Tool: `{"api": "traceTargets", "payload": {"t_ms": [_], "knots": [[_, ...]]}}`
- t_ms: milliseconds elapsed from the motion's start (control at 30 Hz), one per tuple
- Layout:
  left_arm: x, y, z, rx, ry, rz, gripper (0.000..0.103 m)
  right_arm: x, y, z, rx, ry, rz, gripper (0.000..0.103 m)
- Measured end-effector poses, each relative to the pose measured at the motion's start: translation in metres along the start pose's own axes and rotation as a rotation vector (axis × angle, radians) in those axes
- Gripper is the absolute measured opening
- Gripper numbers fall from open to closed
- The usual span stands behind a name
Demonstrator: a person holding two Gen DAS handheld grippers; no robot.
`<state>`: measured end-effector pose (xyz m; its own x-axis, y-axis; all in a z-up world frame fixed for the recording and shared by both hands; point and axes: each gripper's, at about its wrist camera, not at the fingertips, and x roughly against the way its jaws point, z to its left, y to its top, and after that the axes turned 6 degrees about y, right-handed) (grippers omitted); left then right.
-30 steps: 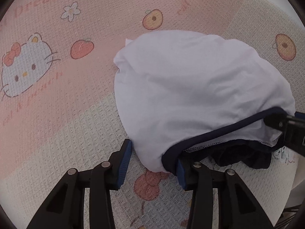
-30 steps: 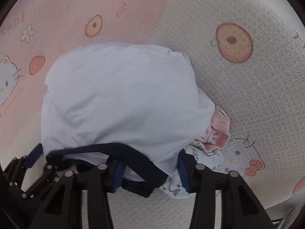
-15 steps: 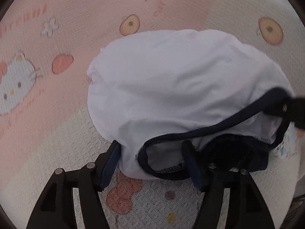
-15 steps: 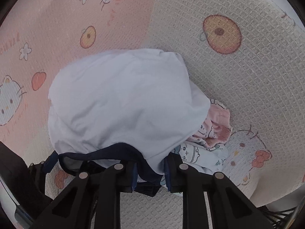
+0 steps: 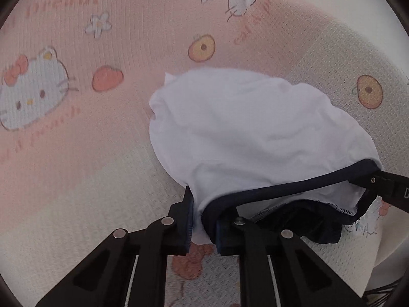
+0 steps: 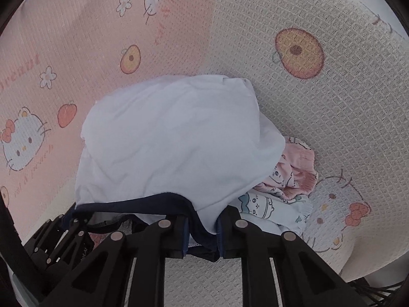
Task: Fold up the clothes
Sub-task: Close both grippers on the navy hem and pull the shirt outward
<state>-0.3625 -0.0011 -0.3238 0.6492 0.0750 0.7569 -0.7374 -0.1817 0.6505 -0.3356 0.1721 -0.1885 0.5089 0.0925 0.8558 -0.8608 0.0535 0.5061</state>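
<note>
Pinching the navy hem (image 5: 294,188) at both ends: left gripper (image 5: 202,226) and right gripper (image 6: 202,232) just closed; shirt (image 5: 255,133) body lies ahead of both.

The white shirt (image 5: 255,133) was the big bump in the way on the blanket (image 5: 76,174). To its left, the blanket lay flat and bare, with lots of room to pass. Behind the shirt the blanket was bare too. Small printed clothes (image 6: 283,192) were bunched up, touching the shirt's right side, blocking that way.
</note>
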Motion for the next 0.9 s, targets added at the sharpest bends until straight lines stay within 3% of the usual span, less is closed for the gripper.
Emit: {"api": "traceTargets", "payload": {"t_ms": [167,400,633,900], "knots": [[0.031,-0.001,-0.003,-0.007,0.068,-0.026,0.011,0.006,-0.006,-0.008,-0.022,0.048,-0.015,0.014],[0.04,-0.003,0.035,0.125,0.124,-0.016,0.011,-0.001,-0.025,0.014,-0.042,0.185,-0.016,0.014],[0.053,-0.006,0.063,0.118,0.224,-0.03,0.011,0.016,-0.04,0.028,-0.001,0.285,0.026,0.014],[0.069,-0.015,0.072,0.114,0.275,-0.023,0.011,0.005,-0.057,0.042,0.014,0.294,0.104,0.014]]}}
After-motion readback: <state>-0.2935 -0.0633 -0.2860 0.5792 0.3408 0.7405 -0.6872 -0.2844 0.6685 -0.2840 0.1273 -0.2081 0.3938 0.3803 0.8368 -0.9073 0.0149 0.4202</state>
